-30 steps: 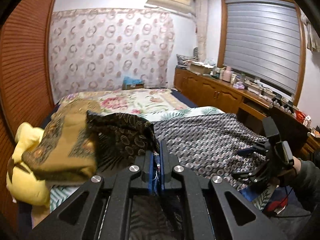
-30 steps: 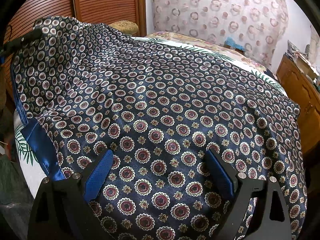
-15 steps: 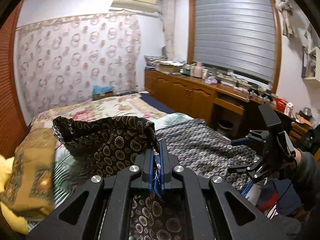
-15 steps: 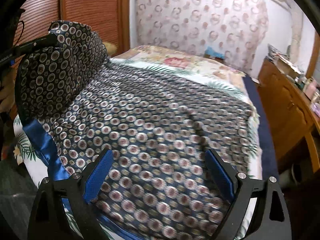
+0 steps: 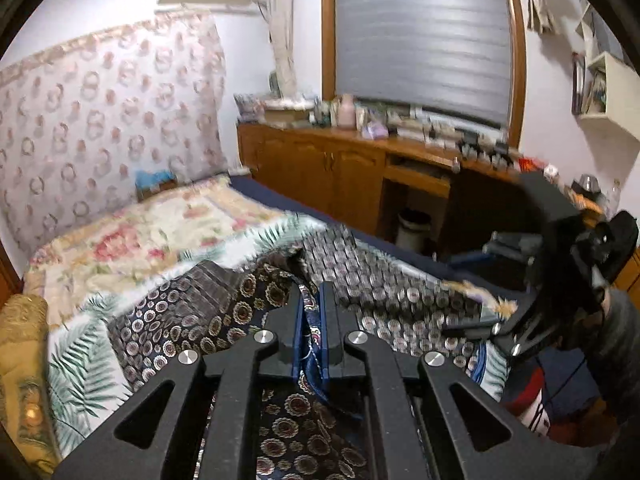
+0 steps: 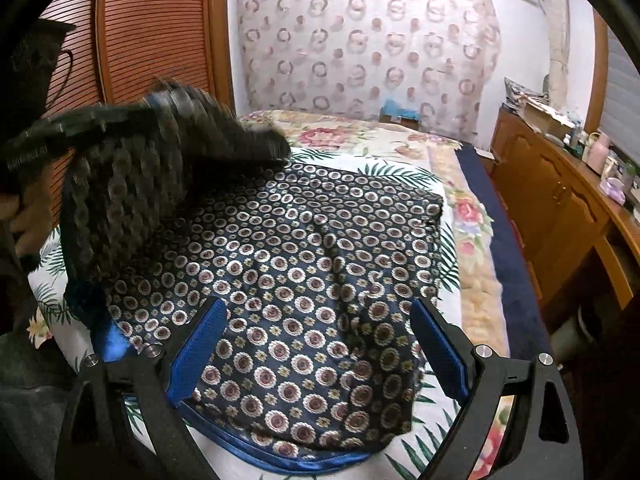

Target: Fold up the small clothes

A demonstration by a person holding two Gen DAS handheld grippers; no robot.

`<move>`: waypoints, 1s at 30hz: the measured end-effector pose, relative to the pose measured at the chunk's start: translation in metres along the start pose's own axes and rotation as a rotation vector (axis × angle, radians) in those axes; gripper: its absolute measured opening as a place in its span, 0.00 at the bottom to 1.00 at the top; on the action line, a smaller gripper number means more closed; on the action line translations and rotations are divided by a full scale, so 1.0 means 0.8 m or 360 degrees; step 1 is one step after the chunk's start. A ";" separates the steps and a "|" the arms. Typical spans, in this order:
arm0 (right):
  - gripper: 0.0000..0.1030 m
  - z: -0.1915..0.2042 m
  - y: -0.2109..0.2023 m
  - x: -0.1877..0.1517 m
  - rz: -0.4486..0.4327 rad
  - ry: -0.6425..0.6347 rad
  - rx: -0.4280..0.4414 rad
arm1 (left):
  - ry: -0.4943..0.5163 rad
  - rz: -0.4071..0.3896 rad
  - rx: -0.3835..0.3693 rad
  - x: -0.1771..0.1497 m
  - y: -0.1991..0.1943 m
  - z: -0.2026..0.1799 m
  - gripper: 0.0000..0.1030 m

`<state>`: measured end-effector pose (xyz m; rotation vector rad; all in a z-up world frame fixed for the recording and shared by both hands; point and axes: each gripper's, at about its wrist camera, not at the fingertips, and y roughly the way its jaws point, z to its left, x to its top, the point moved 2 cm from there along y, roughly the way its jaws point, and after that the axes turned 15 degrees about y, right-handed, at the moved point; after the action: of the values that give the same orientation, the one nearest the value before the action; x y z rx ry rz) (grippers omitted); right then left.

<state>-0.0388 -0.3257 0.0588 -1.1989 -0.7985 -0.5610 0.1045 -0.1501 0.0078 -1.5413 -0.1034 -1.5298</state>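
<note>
A dark blue garment [image 6: 320, 240] with round medallion print and a bright blue hem lies spread on the bed. My left gripper [image 5: 310, 300] is shut on one edge of it, and the cloth hangs between and below the pads. In the right wrist view that left gripper [image 6: 152, 104] holds the lifted, blurred flap above the garment's left side. My right gripper [image 6: 320, 340] is open, its blue pads [image 6: 200, 344] apart above the garment's near part with nothing gripped. It also shows at the right of the left wrist view, right gripper [image 5: 476, 284], a sleeve behind it.
The bed [image 6: 460, 216] has a palm-leaf sheet and a floral blanket at the far end. A wooden cabinet [image 5: 340, 168] with clutter on top runs along the right. A slatted wooden door [image 6: 152, 40] stands left. A gold cushion [image 5: 24, 344] lies at the bed's left edge.
My left gripper has carried the garment's edge across, over the rest of the cloth. My right gripper has drawn back and up, so the garment's near blue hem now shows.
</note>
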 end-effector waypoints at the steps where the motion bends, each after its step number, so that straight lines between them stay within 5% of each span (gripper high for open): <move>1: 0.91 -0.003 0.000 0.000 -0.0001 0.0005 -0.0001 | 0.0004 0.0017 -0.0007 -0.004 0.005 -0.003 0.08; 6: 0.91 -0.013 0.012 0.002 0.0017 0.0038 0.0017 | 0.0001 0.0047 -0.0008 -0.020 0.007 -0.014 0.38; 11: 0.91 -0.013 0.032 0.010 0.0041 0.0043 0.0041 | -0.0038 0.0068 0.0023 -0.033 0.000 -0.008 0.47; 15: 0.91 -0.004 0.048 0.013 0.0059 0.0049 0.0070 | -0.0075 0.0085 0.0071 -0.050 -0.010 0.002 0.67; 19: 0.91 0.008 0.066 0.018 0.0081 0.0043 0.0106 | -0.0133 0.0100 0.0144 -0.070 -0.021 0.016 0.67; 30: 0.70 0.052 0.140 0.051 0.0209 -0.0023 0.0235 | -0.0276 0.0140 0.0288 -0.118 -0.041 0.058 0.67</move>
<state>0.0604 -0.2532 0.0315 -1.1113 -0.7546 -0.3796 0.0973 -0.0525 -0.0427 -1.5106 -0.2625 -1.2805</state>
